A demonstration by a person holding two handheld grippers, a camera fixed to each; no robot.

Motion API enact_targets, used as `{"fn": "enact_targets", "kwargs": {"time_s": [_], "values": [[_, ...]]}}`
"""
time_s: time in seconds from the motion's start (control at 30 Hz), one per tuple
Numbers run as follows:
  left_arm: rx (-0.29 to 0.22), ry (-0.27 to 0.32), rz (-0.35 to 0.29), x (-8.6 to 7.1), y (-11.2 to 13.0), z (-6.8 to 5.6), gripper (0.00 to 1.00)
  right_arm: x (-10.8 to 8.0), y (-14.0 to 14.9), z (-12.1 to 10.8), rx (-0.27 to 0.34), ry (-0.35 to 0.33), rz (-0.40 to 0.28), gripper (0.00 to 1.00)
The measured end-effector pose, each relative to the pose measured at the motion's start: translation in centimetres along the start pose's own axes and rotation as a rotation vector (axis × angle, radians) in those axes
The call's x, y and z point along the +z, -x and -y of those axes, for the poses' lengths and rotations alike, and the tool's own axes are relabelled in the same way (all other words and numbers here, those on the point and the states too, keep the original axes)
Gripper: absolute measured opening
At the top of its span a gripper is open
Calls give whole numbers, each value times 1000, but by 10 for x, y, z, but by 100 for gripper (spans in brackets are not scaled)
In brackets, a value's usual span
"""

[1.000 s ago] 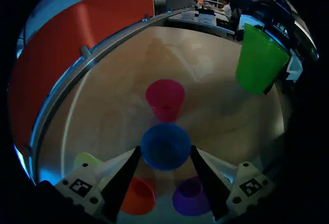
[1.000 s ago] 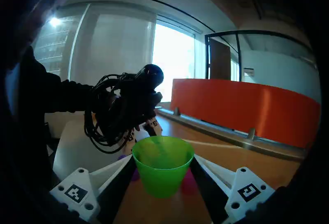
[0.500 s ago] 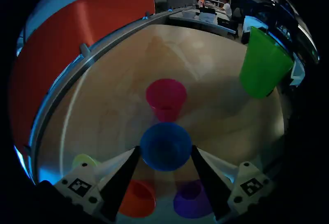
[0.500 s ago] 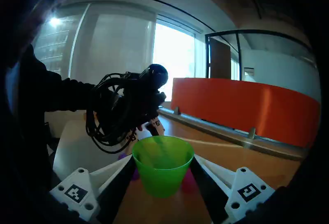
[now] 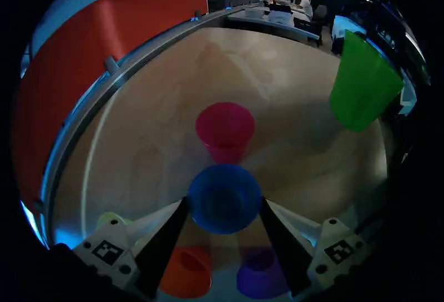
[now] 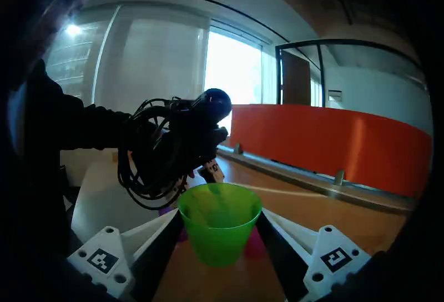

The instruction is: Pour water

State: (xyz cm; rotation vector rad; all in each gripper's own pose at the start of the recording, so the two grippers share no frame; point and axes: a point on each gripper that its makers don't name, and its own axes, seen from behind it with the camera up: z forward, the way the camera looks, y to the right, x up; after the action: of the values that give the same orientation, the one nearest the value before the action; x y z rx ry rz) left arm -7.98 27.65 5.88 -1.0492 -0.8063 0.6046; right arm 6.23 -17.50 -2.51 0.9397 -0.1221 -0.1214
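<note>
Left gripper (image 5: 223, 202): jaws pressed on blue cup (image 5: 224, 197) centred between them. Right gripper (image 6: 219, 213): jaws clamping green cup (image 6: 220, 230), upright.

Left gripper view looks down on bench (image 5: 161, 113); right gripper view level, close on green cup (image 6: 220, 225); cup shared.

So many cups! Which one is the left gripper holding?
The blue cup: it sits between the fingers of the left gripper. The pink cup stands on the table beyond; the right gripper holds the green cup.
</note>
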Motion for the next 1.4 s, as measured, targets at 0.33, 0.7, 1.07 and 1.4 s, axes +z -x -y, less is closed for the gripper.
{"fn": "enact_targets", "kwargs": {"time_s": [0.33,0.7,1.07,1.4], "values": [[6,-3,16,9,1,-1,91,-3,3,-3,5,6,0,91],[8,-8,10,12,-1,2,91,-4,5,-2,4,8,1,91],[6,-11,-17,15,-3,4,89,-4,6,-2,6,11,2,91],[3,-20,-27,14,-4,3,88,-4,6,-4,7,14,0,91]]}}
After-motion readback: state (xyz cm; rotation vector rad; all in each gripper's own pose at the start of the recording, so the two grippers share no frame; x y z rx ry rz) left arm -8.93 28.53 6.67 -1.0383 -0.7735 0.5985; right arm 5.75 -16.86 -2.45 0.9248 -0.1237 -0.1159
